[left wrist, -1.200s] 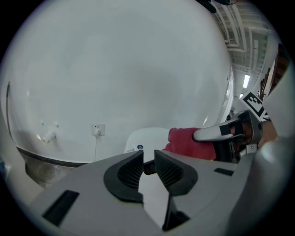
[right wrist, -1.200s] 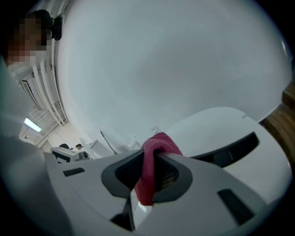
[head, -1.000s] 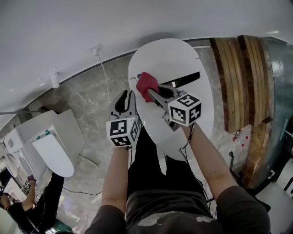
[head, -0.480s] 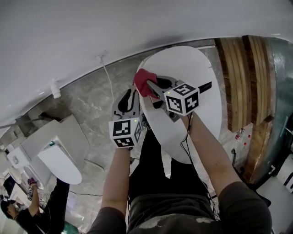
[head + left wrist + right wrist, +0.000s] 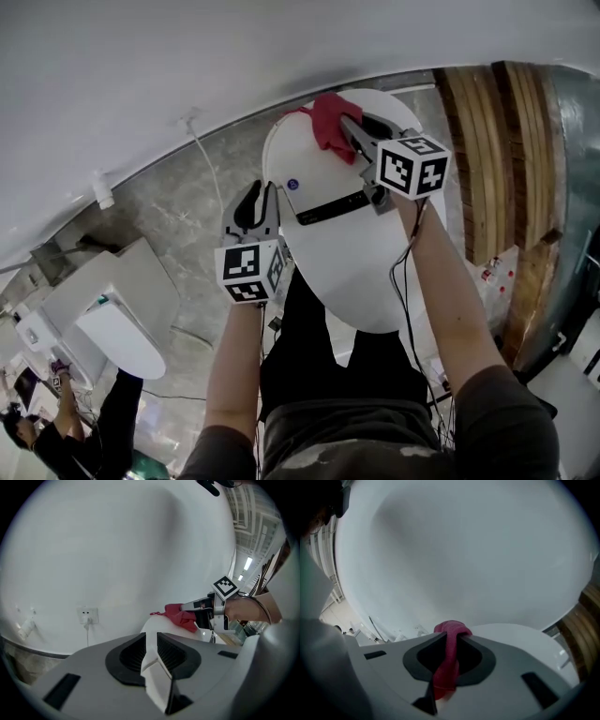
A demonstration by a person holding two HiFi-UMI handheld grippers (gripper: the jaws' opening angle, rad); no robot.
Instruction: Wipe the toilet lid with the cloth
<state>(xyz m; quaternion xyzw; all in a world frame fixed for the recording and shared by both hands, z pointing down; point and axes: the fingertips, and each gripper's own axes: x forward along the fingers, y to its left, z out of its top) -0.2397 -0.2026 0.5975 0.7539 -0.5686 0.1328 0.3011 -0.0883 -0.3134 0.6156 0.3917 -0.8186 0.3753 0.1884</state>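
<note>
Against the wall [image 5: 141, 75], the cloth [image 5: 328, 122] is pinched by the right gripper [image 5: 354, 131] on the far end of the lid [image 5: 361, 272]. The left gripper [image 5: 261, 195] is clamped on its edge. Wiping is judged unfinished.

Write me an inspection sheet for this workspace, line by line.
Surface: white toilet lid, down; small blue dot near its left edge.
Job's things: red cloth bunched at the lid's far end.
Clutter: nothing seen.
Grippers: right gripper shut on the cloth; left gripper closed on the lid's left edge.
Cables: white cable drops from a wall socket to the floor; dark cable runs along the right forearm.
Surroundings: white wall, grey marble floor, wooden slats at right, another toilet and another person at lower left.
</note>
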